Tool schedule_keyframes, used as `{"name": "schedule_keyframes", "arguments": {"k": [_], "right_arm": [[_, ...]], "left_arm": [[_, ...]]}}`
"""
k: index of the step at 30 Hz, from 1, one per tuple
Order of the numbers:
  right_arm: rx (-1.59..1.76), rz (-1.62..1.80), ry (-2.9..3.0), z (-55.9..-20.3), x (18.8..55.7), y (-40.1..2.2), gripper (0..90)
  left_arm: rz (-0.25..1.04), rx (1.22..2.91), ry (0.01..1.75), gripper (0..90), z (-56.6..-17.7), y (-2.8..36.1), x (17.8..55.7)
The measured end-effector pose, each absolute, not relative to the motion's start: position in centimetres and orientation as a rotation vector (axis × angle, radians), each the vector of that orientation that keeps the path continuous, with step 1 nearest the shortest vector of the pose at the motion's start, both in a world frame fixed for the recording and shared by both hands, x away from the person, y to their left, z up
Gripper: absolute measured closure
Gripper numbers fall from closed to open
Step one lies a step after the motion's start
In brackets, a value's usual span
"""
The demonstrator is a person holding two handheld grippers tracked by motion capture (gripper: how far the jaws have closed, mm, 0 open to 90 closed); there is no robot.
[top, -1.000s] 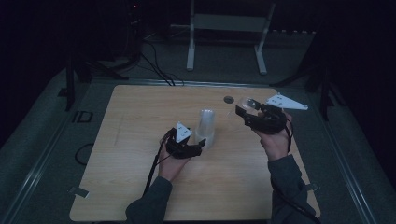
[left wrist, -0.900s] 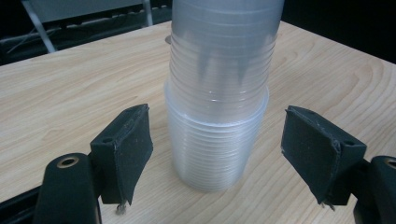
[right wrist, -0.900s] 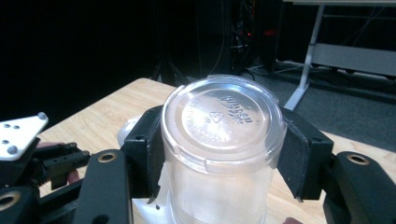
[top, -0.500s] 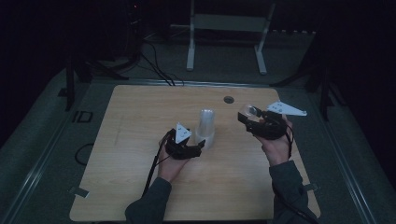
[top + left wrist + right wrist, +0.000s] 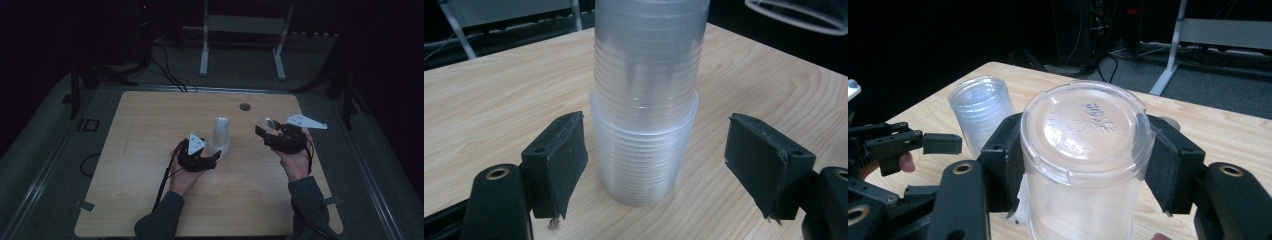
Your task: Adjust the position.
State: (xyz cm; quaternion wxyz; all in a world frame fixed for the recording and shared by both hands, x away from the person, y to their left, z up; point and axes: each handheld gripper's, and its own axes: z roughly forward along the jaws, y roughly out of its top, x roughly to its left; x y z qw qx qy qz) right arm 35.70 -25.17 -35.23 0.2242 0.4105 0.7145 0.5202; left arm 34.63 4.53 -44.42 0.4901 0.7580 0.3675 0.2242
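At table centre, the stack of clear cups (image 5: 220, 137) stands inverted between the spread, untouching jaws of the left gripper (image 5: 212, 160). Right gripper (image 5: 265, 131) clamps a single cup (image 5: 1087, 165), apparently separated; next it needs a clear spot to set down.

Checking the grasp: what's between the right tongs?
A clear plastic cup, base toward the camera, pinched between both pads. Embossed marks show on its base; its lower rim and whatever lies under it are cut off from view.
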Motion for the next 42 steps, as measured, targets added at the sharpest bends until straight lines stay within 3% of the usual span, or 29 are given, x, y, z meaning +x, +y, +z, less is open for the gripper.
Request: {"name": "schedule_keyframes", "arguments": {"k": [16, 42], "right_arm": [[1.174, 1.417, 2.001, -37.3, 35.4, -25.3, 39.7], [1.202, 1.469, 2.01, -38.8, 34.4, -24.9, 39.4]], "left_arm": [[0.554, 1.847, 0.865, 26.1, -44.1, 4.4, 34.2], [0.439, 1.896, 0.762, 42.1, -44.4, 2.4, 33.5]]}}
